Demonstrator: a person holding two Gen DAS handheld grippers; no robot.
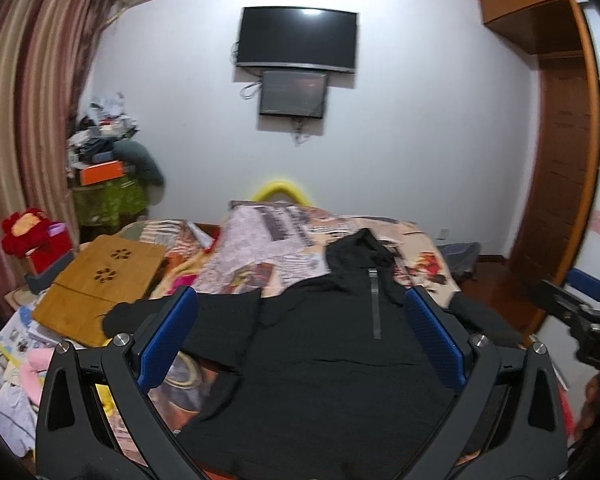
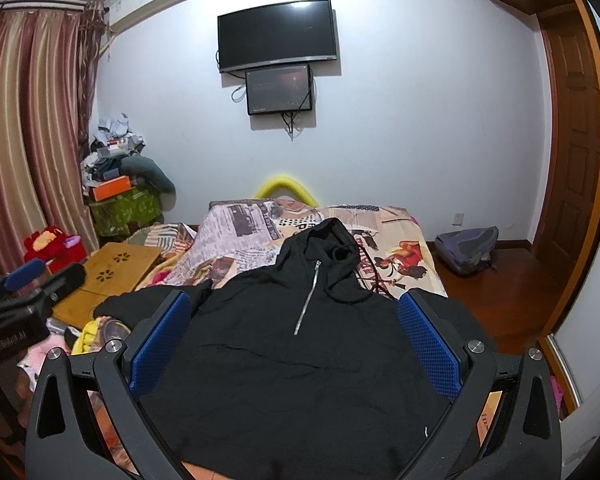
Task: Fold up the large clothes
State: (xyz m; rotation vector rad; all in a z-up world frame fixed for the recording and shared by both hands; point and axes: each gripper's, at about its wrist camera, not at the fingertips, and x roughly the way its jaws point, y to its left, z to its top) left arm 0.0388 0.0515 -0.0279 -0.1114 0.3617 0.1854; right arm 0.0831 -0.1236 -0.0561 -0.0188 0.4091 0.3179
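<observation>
A black hooded sweatshirt (image 1: 324, 360) with a front zip lies spread flat on the bed, hood toward the far wall; it also shows in the right wrist view (image 2: 292, 364). Its left sleeve (image 1: 188, 316) stretches out toward the left. My left gripper (image 1: 302, 312) is open and empty, held above the sweatshirt's lower left part. My right gripper (image 2: 294, 318) is open and empty above the lower middle of the sweatshirt. The right gripper also shows at the right edge of the left wrist view (image 1: 580, 312), and the left gripper at the left edge of the right wrist view (image 2: 32, 284).
The bed has a patterned newspaper-print cover (image 2: 252, 236). A bamboo lap table (image 1: 100, 284) lies left of the sweatshirt, with papers and soft toys (image 1: 28, 232) beyond. A grey backpack (image 2: 466, 248) sits on the wooden floor at right, near a wooden door (image 2: 572, 152).
</observation>
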